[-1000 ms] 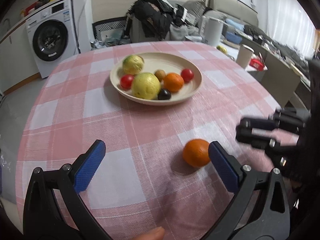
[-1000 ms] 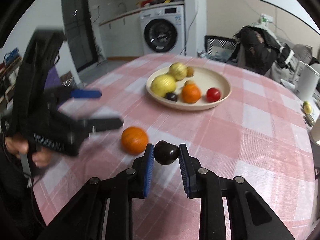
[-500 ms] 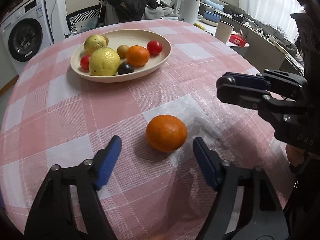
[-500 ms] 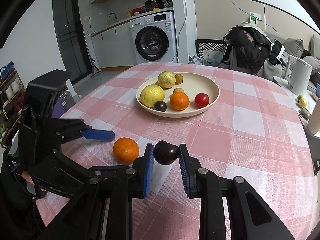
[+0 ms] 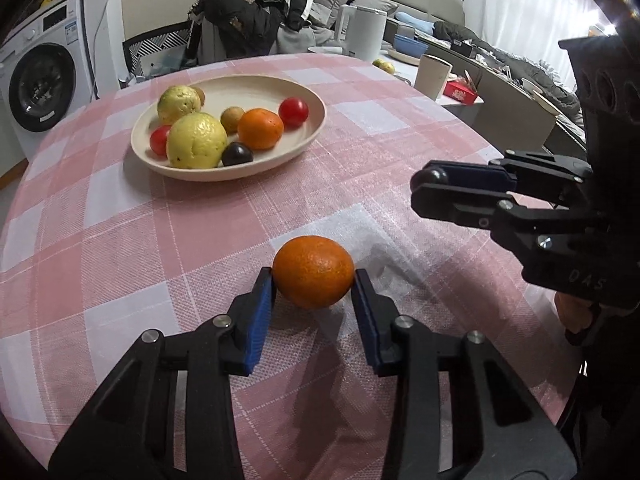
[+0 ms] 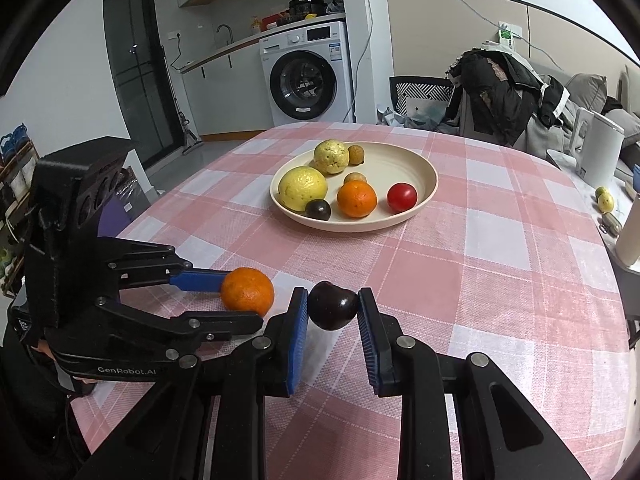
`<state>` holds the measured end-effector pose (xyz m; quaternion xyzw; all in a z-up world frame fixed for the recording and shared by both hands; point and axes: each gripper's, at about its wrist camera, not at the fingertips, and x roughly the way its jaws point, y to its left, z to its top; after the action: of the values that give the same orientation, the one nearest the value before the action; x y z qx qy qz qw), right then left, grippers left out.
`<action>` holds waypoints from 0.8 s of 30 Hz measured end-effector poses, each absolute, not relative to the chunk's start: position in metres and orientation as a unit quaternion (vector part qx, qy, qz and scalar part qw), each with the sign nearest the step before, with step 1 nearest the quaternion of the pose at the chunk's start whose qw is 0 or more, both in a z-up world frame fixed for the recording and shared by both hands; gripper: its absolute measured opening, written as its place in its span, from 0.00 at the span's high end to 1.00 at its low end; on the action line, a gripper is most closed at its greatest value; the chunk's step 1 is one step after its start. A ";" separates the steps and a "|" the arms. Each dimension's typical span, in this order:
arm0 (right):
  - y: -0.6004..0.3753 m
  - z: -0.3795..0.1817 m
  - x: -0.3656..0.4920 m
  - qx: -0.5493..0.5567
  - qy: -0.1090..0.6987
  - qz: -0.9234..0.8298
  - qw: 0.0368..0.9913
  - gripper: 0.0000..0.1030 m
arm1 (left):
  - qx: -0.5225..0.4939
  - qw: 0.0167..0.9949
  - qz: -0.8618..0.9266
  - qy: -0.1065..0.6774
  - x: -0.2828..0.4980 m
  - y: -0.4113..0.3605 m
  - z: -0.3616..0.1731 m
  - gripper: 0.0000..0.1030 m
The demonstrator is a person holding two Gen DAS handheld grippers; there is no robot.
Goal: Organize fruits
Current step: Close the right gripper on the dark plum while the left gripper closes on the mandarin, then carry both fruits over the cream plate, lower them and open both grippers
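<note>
A beige plate (image 5: 308, 136) (image 6: 424, 196) on the pink checked tablecloth holds several fruits: two yellow-green ones, an orange, red tomatoes, a dark plum, small brown ones. My left gripper (image 5: 314, 280) (image 6: 230, 290) is shut on a loose orange (image 5: 313, 271) (image 6: 247, 291) that rests on the cloth near the front. My right gripper (image 6: 333, 306) (image 5: 434, 182) is shut on a dark plum (image 6: 333, 305) (image 5: 436, 176) and holds it above the cloth, right of the orange.
The round table's edge curves close on both sides. A beige cup (image 5: 433, 76) and white kettle (image 5: 370, 31) stand past the far right edge. A chair piled with dark clothes (image 6: 500, 88) stands behind the table. A washing machine (image 6: 306, 76) is at the back.
My left gripper has moved forward and its fingers have closed onto the loose orange. My right gripper has kept hold of the dark plum and shifted little.
</note>
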<state>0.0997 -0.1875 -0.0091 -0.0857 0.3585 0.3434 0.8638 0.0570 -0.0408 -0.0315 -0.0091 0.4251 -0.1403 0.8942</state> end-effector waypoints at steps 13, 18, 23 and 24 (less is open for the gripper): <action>-0.193 -0.006 0.103 -0.070 0.350 0.341 0.869 0.75 | -0.021 0.918 -0.090 0.384 0.062 -0.018 -0.005 0.65; -0.196 -0.006 0.110 -0.058 0.352 0.335 0.872 0.75 | -0.027 0.924 -0.079 0.374 0.069 -0.009 0.003 0.65; -0.199 0.003 0.121 -0.043 0.349 0.324 0.878 0.75 | -0.032 0.927 -0.069 0.368 0.079 -0.003 0.009 0.65; -0.200 0.006 0.124 -0.040 0.347 0.322 0.880 0.75 | -0.033 0.927 -0.067 0.367 0.081 -0.002 0.010 0.65</action>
<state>0.1239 -0.2002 0.0059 -0.0400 0.3472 0.3221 0.8798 0.0810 -0.0020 0.0103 -0.0332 0.3668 -0.0670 0.9273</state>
